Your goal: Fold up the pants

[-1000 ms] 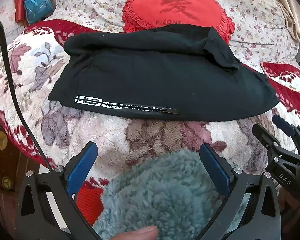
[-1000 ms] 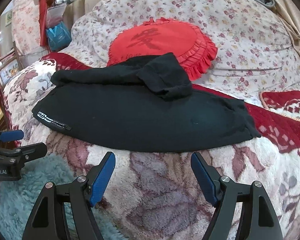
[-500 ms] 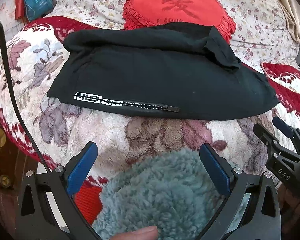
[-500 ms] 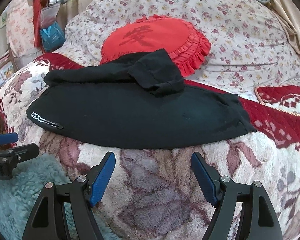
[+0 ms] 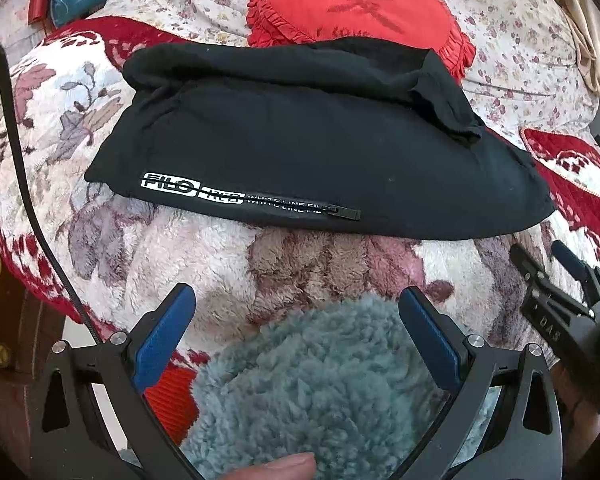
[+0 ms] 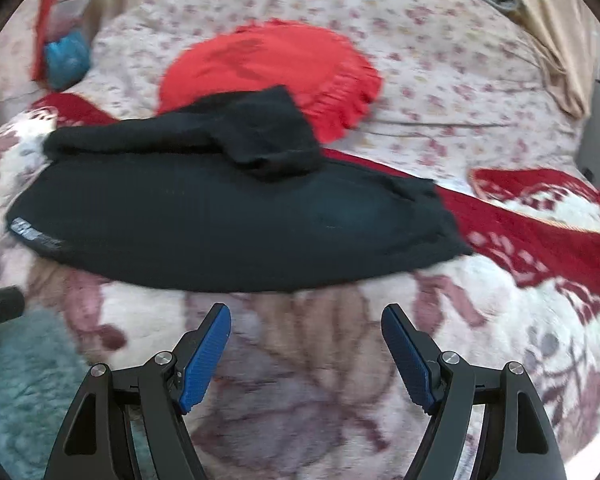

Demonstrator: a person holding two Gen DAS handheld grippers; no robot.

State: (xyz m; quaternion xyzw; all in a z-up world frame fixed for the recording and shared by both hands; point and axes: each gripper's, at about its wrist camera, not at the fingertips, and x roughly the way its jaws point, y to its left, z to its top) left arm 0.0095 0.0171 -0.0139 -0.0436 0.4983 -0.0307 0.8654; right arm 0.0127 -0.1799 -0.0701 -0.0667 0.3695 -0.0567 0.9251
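Left wrist view: The pants (image 5: pixel 320 148) lie folded into a compact black bundle on the blanket (image 5: pixel 112 248) that covers the bed. A white logo strip (image 5: pixel 204 194) and a zipper pull (image 5: pixel 342 213) run along the near edge of the pants. One dark flap is folded over the far right part of the pants. The red cushion (image 5: pixel 360 4) lies just behind the pants, and its near edge is partly covered by them. The left tongs (image 5: pixel 296 312) are released, with blue pads spread wide and nothing between them. They hang near the pants on the near side, apart from the cloth. A teal fleece (image 5: pixel 312 384) lies beneath the left tongs. A black cable (image 5: pixel 24 184) runs to the left of the pants. The right tongs (image 5: pixel 556 276) appear at the lower right of the pants, clear of the cloth.

Right wrist view: This view is blurred. The pants (image 6: pixel 228 216) lie on the blanket (image 6: pixel 300 360), with the logo strip (image 6: pixel 34 234) at their left end. The red cushion (image 6: pixel 268 68) lies behind the pants. The right tongs (image 6: pixel 306 320) are released, pads wide apart and empty, just short of the near edge of the pants. The teal fleece (image 6: pixel 24 364) lies to the lower left of the pants. A blue bag (image 6: pixel 66 58) sits far behind the left end of the pants.
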